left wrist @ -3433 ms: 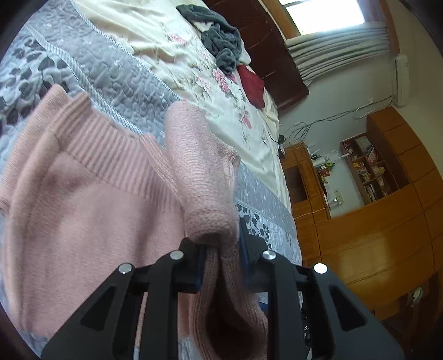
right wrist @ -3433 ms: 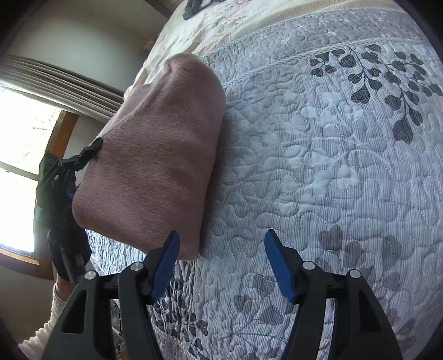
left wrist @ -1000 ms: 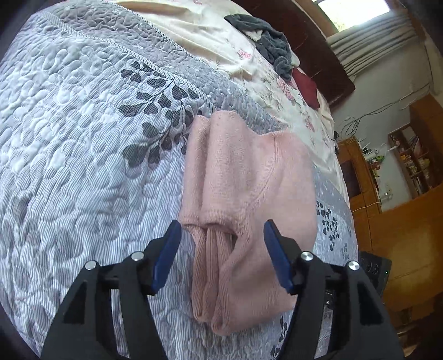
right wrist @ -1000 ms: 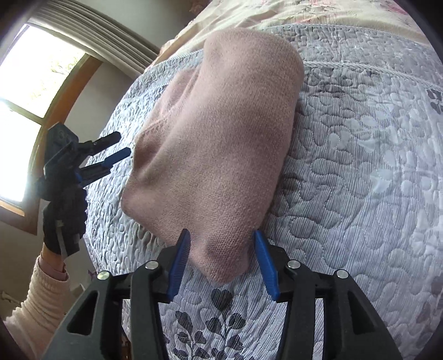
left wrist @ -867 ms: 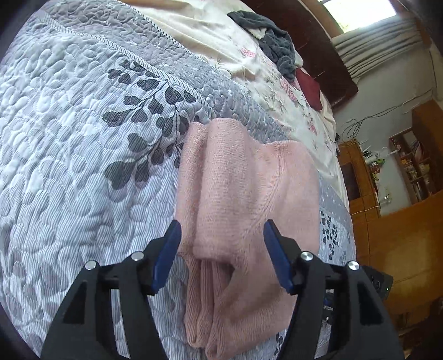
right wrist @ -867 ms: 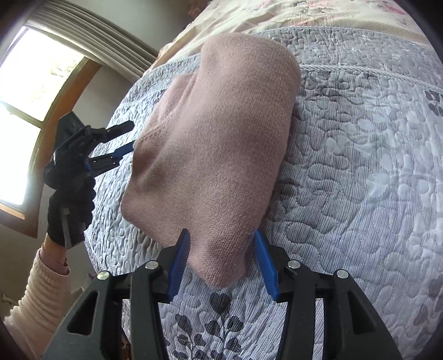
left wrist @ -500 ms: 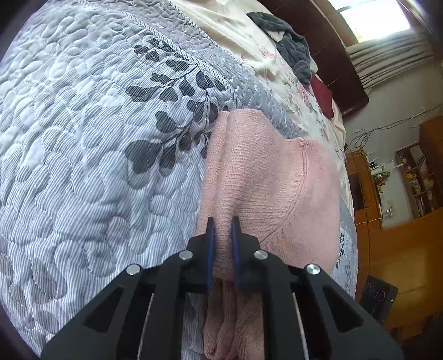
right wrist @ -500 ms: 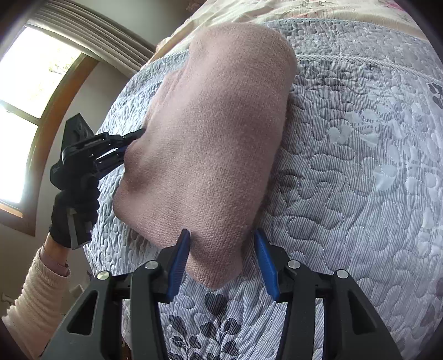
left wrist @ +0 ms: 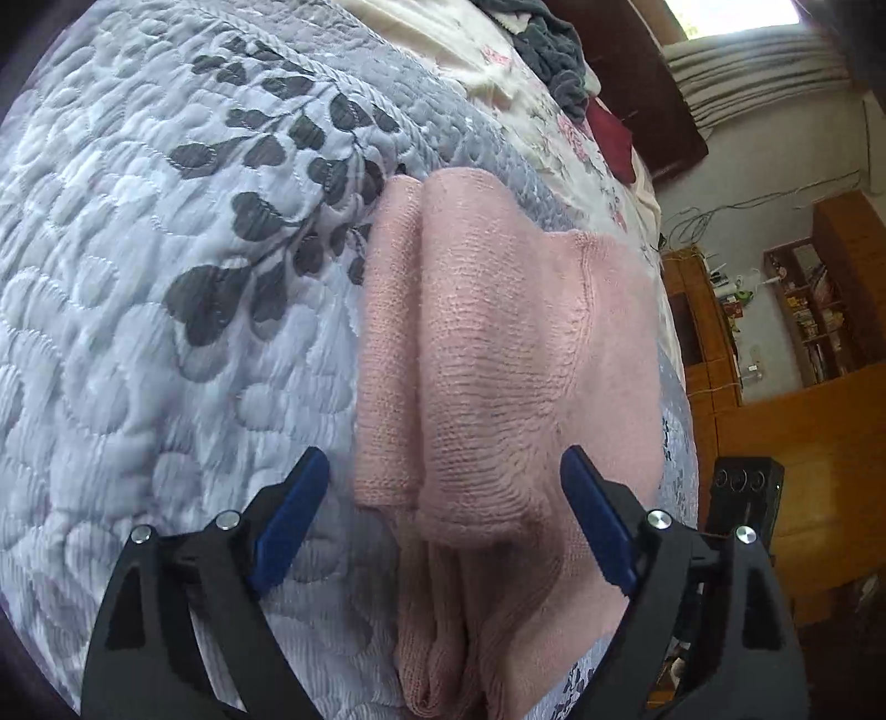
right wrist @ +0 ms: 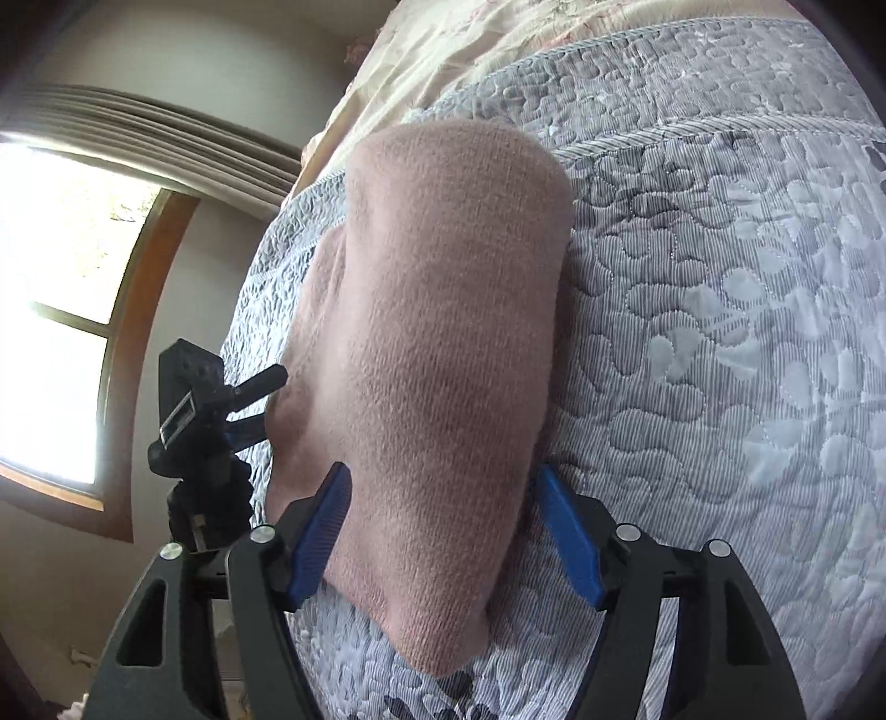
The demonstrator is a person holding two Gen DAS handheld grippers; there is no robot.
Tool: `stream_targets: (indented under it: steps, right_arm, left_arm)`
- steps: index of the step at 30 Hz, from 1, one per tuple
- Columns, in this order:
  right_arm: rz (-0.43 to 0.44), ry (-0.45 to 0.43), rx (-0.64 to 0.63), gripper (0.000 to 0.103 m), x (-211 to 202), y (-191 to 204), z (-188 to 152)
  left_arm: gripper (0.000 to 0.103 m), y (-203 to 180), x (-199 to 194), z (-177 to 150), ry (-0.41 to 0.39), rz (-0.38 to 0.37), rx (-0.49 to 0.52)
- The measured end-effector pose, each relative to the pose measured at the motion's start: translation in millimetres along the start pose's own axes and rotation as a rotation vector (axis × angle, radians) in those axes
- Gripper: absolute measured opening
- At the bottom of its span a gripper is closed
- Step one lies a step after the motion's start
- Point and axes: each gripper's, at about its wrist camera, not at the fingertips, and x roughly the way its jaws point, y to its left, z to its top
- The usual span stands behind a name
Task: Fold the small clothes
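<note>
Left wrist view: our left gripper point(left wrist: 446, 526) has its blue-padded fingers point(left wrist: 288, 526) spread wide, one on each side of the near end of the folded pink sweater point(left wrist: 487, 376). We cannot tell whether the pads touch the knit. The sweater lies on the grey quilted bedspread point(left wrist: 166, 277), running straight ahead of the tool, with layered edges directly below it. Ahead and to the right of the tool sit a dark grey garment point(left wrist: 554, 44) and a dark red item point(left wrist: 609, 138) on a cream floral sheet point(left wrist: 531, 99).

Right wrist view: our right gripper point(right wrist: 443, 531) is also open, its fingers point(right wrist: 321, 531) straddling the near end of the same sweater point(right wrist: 443, 332), close against the fabric on both sides. To the left of this tool we see the left gripper point(right wrist: 260, 404) beside the sweater's edge.
</note>
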Motion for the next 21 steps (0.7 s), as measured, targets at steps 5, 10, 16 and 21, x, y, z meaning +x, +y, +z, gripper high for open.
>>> stream_targets:
  steps: [5,10,16,21]
  right_arm:
    - [0.063,0.003,0.049,0.087,25.3,-12.8,16.7]
    - [0.165,0.025,0.122,0.091,57.8,-24.6,25.5]
    - [0.194,-0.009,0.097,0.058,36.1,-20.5,18.7]
    - [0.22,-0.03,0.044,0.055,-24.7,-16.8,-5.5]
  left_arm:
    - [0.089,-13.0,33.0,10.5,0.061,0.003,0.036]
    - [0.065,-24.2,51.5,10.7,0.082,-0.037,0.071]
    - [0.046,-25.8,46.0,-2.7,0.034,-0.141,0.011]
    - [0.046,-67.6,30.9,-34.0,0.01,-0.25,0.062]
